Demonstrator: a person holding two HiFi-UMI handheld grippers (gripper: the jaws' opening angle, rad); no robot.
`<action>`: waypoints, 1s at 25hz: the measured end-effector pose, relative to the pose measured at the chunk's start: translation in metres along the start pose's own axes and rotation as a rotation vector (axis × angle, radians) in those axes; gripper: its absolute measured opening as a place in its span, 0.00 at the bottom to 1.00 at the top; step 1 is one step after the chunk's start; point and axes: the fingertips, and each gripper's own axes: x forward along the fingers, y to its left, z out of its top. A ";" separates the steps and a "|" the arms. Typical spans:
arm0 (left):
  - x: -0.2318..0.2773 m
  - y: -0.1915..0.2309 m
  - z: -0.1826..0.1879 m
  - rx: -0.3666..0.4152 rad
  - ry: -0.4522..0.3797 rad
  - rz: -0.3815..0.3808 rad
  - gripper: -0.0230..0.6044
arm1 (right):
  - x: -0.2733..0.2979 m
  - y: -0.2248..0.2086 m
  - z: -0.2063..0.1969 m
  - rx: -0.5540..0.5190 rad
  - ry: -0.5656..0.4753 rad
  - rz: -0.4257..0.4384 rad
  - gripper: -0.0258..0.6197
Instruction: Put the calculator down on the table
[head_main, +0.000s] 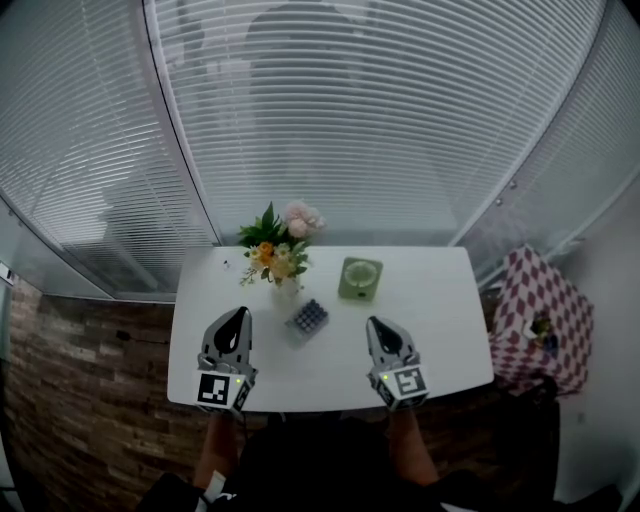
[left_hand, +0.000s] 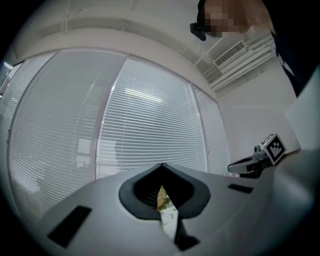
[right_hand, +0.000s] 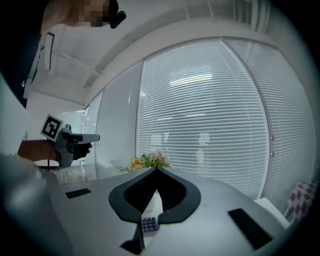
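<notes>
The calculator (head_main: 308, 317), small with dark purple keys, lies flat on the white table (head_main: 440, 300) in front of the vase. In the right gripper view the calculator (right_hand: 149, 224) shows through the slit between the jaws. My left gripper (head_main: 238, 316) hovers over the table's front left, shut and holding nothing. My right gripper (head_main: 376, 326) hovers over the front right; its jaws meet at the tips with nothing in them. Both are apart from the calculator. Each gripper view shows its own jaws closed: left gripper (left_hand: 161, 166), right gripper (right_hand: 156, 170).
A vase of pink, orange and white flowers (head_main: 281, 246) stands at the table's back left. A green round-faced object (head_main: 360, 278) sits at the back middle. A checkered cloth-covered stand (head_main: 543, 318) is to the right. Windows with blinds (head_main: 350, 120) lie behind.
</notes>
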 end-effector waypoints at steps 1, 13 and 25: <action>0.000 -0.001 0.001 0.007 -0.005 -0.006 0.05 | 0.000 0.004 0.001 -0.016 0.000 0.013 0.05; -0.001 -0.002 -0.008 -0.058 0.005 -0.034 0.05 | -0.001 0.006 -0.001 -0.060 0.023 0.009 0.05; -0.001 -0.005 -0.014 -0.070 0.023 -0.061 0.05 | -0.002 0.015 0.001 -0.077 0.032 0.025 0.05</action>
